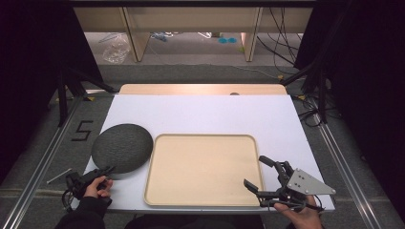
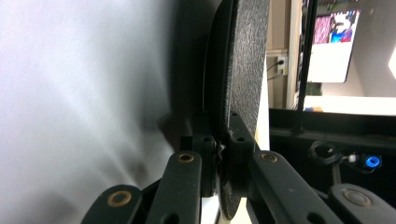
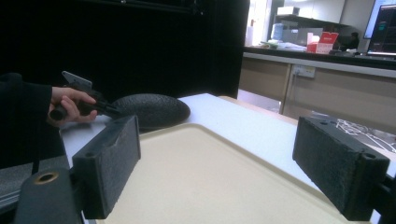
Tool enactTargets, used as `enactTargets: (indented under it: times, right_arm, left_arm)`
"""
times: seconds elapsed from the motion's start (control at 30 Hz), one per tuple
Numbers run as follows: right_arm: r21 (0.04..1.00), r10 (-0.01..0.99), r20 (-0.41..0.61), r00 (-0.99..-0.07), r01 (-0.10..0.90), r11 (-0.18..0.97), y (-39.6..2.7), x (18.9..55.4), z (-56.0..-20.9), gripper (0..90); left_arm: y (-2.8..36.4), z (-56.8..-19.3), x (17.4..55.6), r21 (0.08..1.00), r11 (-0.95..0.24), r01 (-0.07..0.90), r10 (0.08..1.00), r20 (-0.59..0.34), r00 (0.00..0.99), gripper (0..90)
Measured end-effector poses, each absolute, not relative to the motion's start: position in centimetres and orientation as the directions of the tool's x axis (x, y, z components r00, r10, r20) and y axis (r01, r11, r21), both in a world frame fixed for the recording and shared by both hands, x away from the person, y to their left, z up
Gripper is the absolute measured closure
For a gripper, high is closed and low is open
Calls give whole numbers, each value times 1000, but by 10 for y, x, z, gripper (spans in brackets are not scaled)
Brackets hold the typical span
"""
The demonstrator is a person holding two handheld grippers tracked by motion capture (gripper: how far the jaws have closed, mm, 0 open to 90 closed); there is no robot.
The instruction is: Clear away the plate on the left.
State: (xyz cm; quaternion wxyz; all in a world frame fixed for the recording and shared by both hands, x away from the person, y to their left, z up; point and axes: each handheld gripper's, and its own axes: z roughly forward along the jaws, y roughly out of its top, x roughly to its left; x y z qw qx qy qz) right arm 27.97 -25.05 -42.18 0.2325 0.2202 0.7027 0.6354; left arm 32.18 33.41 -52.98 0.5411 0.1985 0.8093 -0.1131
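Note:
A dark grey, rough-textured round dish lies dome-side up at the front left of the white table. My left gripper comes at it from the near side and is shut on its near rim. In the left gripper view the two pads pinch the thin rim of the dish. A beige rectangular tray lies bare in the middle. My right gripper stands open over the tray's front right corner, nothing between its pads. The right gripper view shows the dish beyond the tray.
The dish's right edge nearly touches the tray's left rim. A wooden strip runs along the table's far edge. Black frame posts stand at both sides, with cables on the floor at the right.

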Motion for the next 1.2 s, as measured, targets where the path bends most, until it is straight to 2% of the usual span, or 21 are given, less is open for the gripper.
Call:
enactTargets:
  times: [0.33, 0.43, 0.63, 1.2]
  right_arm:
    - [997, 602, -43, -797, 2, 73, -250, 280, -422, 161]
    - [997, 608, -43, -793, 6, 79, -250, 279, -422, 161]
    - [997, 602, -40, -797, 4, 71, -250, 280, -422, 161]
    - [996, 605, -43, -795, 12, 87, -251, 279, -422, 160]
  left_arm:
    - [331, -528, 323, 22, 902, 432, 186, -921, -341, 860]
    - [331, -527, 324, 29, 904, 426, 183, -928, -325, 860]
    - [332, -522, 322, 6, 919, 394, 119, -957, -263, 859]
    - [310, -509, 323, 22, 849, 528, 139, -973, -183, 853]
